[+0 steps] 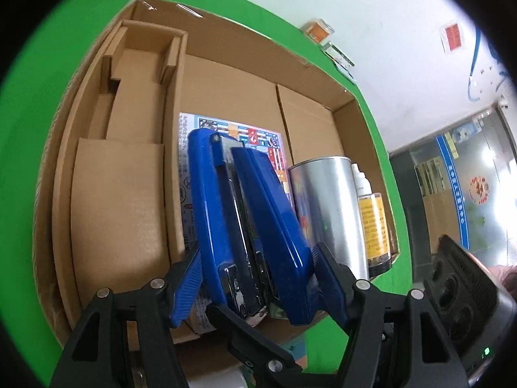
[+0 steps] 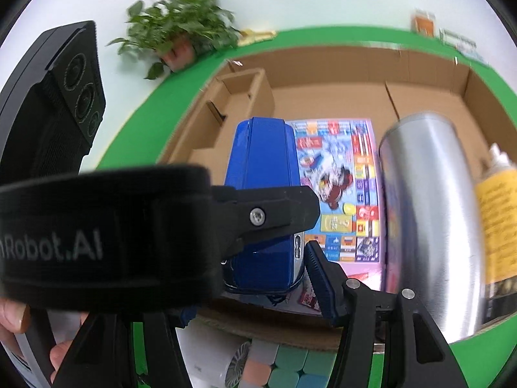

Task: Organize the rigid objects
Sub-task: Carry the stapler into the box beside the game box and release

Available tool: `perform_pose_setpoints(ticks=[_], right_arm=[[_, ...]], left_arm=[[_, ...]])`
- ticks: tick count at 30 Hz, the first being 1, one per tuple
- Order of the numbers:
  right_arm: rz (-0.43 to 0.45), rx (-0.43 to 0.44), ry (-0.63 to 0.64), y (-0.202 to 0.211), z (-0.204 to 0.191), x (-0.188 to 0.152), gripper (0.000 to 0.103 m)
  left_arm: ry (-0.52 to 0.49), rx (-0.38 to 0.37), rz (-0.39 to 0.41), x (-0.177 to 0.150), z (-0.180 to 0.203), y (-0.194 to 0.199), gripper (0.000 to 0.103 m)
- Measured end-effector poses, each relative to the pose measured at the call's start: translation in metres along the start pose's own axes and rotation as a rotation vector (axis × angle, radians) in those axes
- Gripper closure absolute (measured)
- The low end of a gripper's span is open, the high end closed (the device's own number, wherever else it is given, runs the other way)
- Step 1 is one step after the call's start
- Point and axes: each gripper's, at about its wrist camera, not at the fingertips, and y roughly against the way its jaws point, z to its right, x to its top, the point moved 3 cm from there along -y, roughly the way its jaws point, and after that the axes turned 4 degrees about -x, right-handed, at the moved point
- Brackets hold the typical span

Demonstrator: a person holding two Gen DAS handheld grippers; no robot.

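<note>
Three things sit in my cardboard box point(image 1: 323, 74) already. My left gripper point(image 1: 258, 278) squeezes the blue stapler point(image 1: 245, 200) over it. My right gripper's point(image 2: 258, 274) fingers look apart, holding nothing. Cubes point(image 2: 290, 365) wait outside.

Beyond the jaws, a green table top point(image 1: 38, 103) meets a pale wall point(image 1: 371, 16); a potted plant point(image 2: 176, 32) stands far left, a bright glass door point(image 1: 478, 174) right.
</note>
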Motion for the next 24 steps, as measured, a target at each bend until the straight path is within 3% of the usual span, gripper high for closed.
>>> perform_pose_setpoints(ticks=[6, 10, 11, 15, 18, 21, 22, 23, 24], right_arm=[[-0.041, 0.020, -0.059, -0.008, 0.000, -0.014, 0.046], [-0.049, 0.040, -0.012, -0.006, -0.002, -0.026, 0.040], [-0.050, 0.059, -0.014, -0.004, -0.001, -0.029, 0.034], [-0.022, 0.104, -0.010, 0.007, 0.000, -0.033, 0.033], [-0.048, 0.084, 0.038, -0.001, -0.006, -0.034, 0.049], [-0.040, 0.055, 0.073, 0.002, -0.008, -0.039, 0.049], [-0.031, 0.029, 0.081, 0.010, -0.008, -0.043, 0.044], [-0.012, -0.003, 0.094, 0.022, -0.004, -0.047, 0.029], [0.041, -0.083, 0.138, 0.041, -0.004, -0.051, 0.022]], left_arm=[[0.013, 0.011, -0.050, 0.003, 0.000, 0.002, 0.039], [0.010, -0.004, -0.001, 0.002, -0.006, 0.020, 0.039], [0.007, 0.020, 0.027, -0.002, -0.005, 0.027, 0.039], [0.003, 0.065, 0.107, -0.016, -0.005, 0.050, 0.039], [-0.006, 0.075, 0.162, -0.027, -0.006, 0.064, 0.039], [-0.008, 0.099, 0.218, -0.037, -0.004, 0.079, 0.039], [-0.018, 0.126, 0.273, -0.043, 0.000, 0.090, 0.039], [-0.027, 0.146, 0.310, -0.044, 0.004, 0.096, 0.039], [-0.047, 0.186, 0.384, -0.053, 0.011, 0.109, 0.033]])
